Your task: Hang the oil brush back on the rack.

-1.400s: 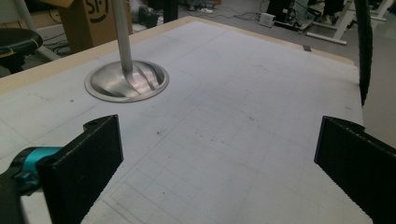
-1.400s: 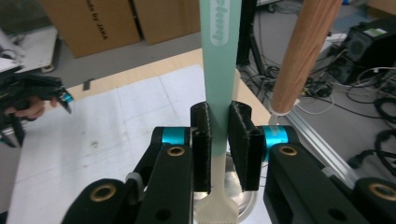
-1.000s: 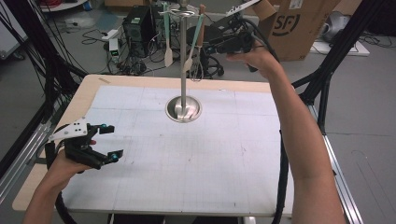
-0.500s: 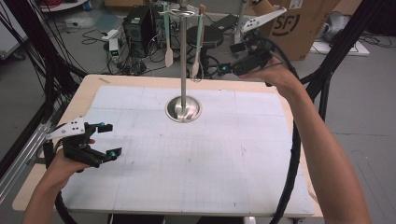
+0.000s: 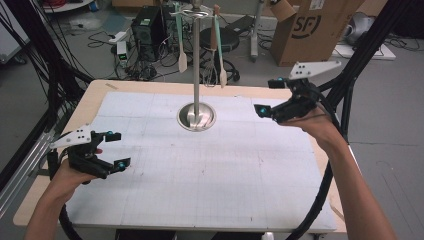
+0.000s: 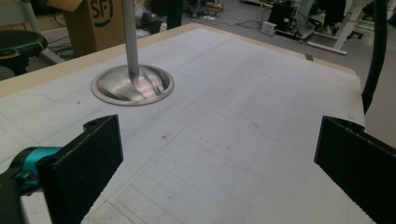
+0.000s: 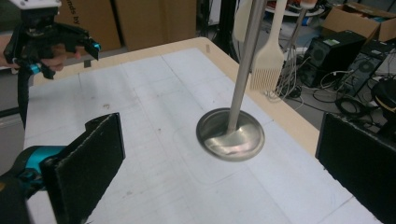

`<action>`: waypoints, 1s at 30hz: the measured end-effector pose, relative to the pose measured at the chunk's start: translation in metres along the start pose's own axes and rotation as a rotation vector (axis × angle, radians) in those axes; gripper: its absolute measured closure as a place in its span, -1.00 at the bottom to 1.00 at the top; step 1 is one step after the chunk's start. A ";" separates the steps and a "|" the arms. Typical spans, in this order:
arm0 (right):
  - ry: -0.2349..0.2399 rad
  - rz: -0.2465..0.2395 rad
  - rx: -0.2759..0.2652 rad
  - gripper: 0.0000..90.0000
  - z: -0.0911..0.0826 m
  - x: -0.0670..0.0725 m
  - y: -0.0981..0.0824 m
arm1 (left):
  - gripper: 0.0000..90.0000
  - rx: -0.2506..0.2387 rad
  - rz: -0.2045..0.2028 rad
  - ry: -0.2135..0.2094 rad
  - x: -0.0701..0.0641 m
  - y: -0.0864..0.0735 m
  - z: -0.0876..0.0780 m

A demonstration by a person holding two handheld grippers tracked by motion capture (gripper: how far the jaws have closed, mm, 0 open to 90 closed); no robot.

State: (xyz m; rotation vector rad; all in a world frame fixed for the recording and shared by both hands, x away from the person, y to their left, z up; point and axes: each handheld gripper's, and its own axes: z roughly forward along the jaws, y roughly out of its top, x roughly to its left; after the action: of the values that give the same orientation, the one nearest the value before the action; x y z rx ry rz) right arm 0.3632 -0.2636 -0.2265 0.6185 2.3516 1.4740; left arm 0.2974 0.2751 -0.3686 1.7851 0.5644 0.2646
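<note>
High view: compared with the earlier frames, the right gripper [image 5: 267, 96] is no longer up at the hanging utensils; it is now lower, over the right part of the table [image 5: 150, 87], and its jaws have just been opening. They are standing wide now, with nothing between them. The left gripper [image 5: 118, 149] is staying at the same place near the left edge, jaws wide open and empty. The metal stand [image 5: 196, 70] is standing at the far middle of the white mat [image 5: 200, 175]; a spatula [image 5: 182, 50] and a brush [image 5: 220, 60] are hanging from its top ring, which is cut off by the frame.

Left gripper view: the open jaws are framing bare mat, and the stand's round base [image 6: 132, 85] is lying ahead.

Right gripper view: the jaws are wide apart; the base [image 7: 230, 134] is between them but farther off. The brush [image 7: 268, 60] is hanging behind the pole, its top cut off. The left gripper [image 7: 88, 52] is showing far away.
</note>
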 end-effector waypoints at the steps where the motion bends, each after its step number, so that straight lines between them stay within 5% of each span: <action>1: -0.001 0.006 -0.004 -1.00 -0.001 0.002 -0.005 | -0.96 0.004 0.004 0.002 0.000 0.000 0.000; 10: -0.045 0.014 -0.047 -1.00 -0.016 0.023 -0.054 | -0.96 0.004 0.015 0.001 -0.004 0.001 -0.001; 24: -0.079 0.065 -0.117 -1.00 -0.024 0.036 -0.120 | -0.96 -0.002 0.018 0.013 -0.008 -0.007 -0.003; 30: -0.118 0.078 -0.086 -1.00 -0.018 0.041 -0.146 | -0.96 0.004 0.005 0.020 -0.008 -0.015 -0.002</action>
State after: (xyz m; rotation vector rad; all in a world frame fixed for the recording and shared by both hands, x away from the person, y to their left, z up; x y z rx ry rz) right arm 0.2902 -0.3126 -0.3511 0.7606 2.1858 1.5190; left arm 0.2859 0.2760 -0.3810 1.7898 0.5753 0.2847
